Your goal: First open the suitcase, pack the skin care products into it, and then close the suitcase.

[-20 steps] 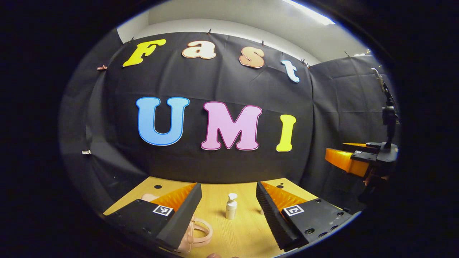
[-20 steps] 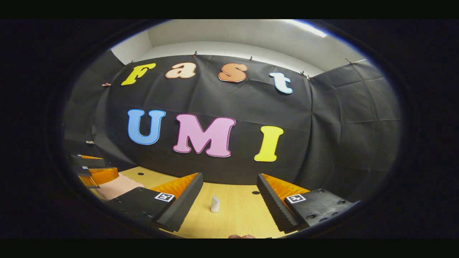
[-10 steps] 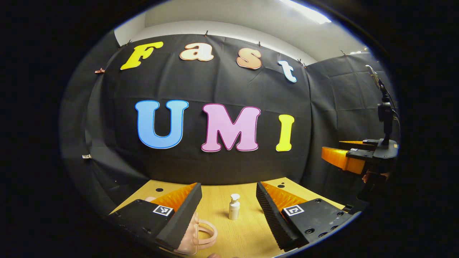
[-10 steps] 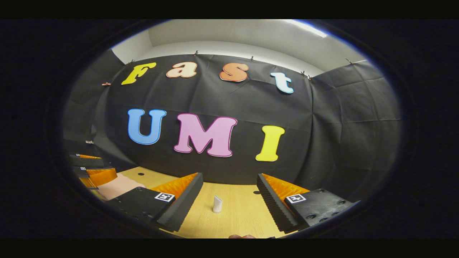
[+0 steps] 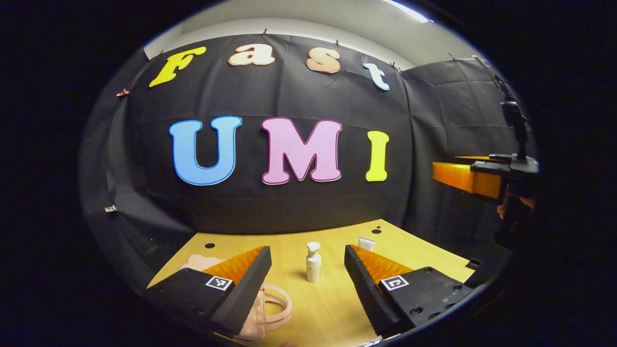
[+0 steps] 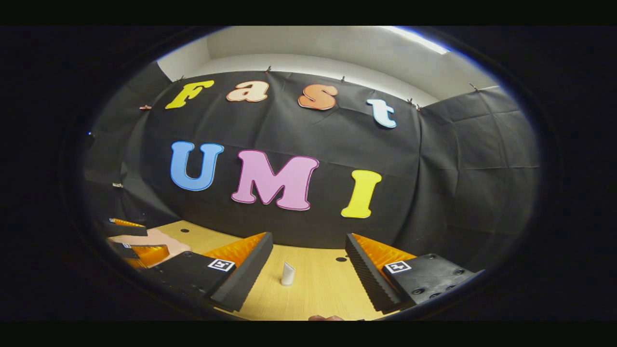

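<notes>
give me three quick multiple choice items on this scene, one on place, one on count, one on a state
1. In the left gripper view, the pump bottle stands
A. between the left claw's fingers, farther off
B. on the suitcase
C. in the right claw

2. Skin care items on the table in that view:
A. none
B. two
C. five

3. The left claw is
A. shut on the bottle
B. open
C. shut on the tube

Key: A, bottle upright on wood beyond the fingers; B, bottle plus tube; B, fingers wide apart.

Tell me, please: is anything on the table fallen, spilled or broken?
Nothing stands out. The pump bottle and the small white tube both stand upright on the wooden table, and the pink suitcase lies beside the left claw. No spill shows.
</notes>
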Demonstrator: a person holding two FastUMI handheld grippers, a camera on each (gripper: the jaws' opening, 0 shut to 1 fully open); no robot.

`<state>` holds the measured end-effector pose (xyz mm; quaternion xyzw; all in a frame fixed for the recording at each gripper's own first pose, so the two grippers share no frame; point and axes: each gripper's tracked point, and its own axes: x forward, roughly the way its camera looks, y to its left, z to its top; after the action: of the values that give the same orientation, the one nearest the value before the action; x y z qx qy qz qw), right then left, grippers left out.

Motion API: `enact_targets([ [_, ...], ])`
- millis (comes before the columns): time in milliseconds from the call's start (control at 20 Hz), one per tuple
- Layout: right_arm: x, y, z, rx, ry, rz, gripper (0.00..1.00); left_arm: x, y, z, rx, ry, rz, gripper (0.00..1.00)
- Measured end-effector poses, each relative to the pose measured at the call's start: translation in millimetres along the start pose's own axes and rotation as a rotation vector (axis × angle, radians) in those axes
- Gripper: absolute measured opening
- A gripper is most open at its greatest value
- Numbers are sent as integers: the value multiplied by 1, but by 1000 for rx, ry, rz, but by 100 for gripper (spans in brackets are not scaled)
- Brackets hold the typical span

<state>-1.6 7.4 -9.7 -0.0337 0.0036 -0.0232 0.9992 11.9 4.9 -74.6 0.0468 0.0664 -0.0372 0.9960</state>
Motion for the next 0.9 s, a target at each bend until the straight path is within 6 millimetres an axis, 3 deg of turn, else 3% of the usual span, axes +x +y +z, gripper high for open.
enact_targets([
  [350, -1, -10, -2, -39, -7, -46, 96, 26, 13, -60, -49, 137, 9, 96],
  [600, -1, -8, -12, -30, 10, -13, 95, 49, 11, -102, -94, 247, 7, 96],
  [800, 6, -30, -12, -71, -13, 11, 96, 71, 19, -136, -107, 357, 75, 96],
  [900, 15, -37, -22, -80, -8, 33, 96, 77, 19, -158, -124, 451, 113, 96],
])
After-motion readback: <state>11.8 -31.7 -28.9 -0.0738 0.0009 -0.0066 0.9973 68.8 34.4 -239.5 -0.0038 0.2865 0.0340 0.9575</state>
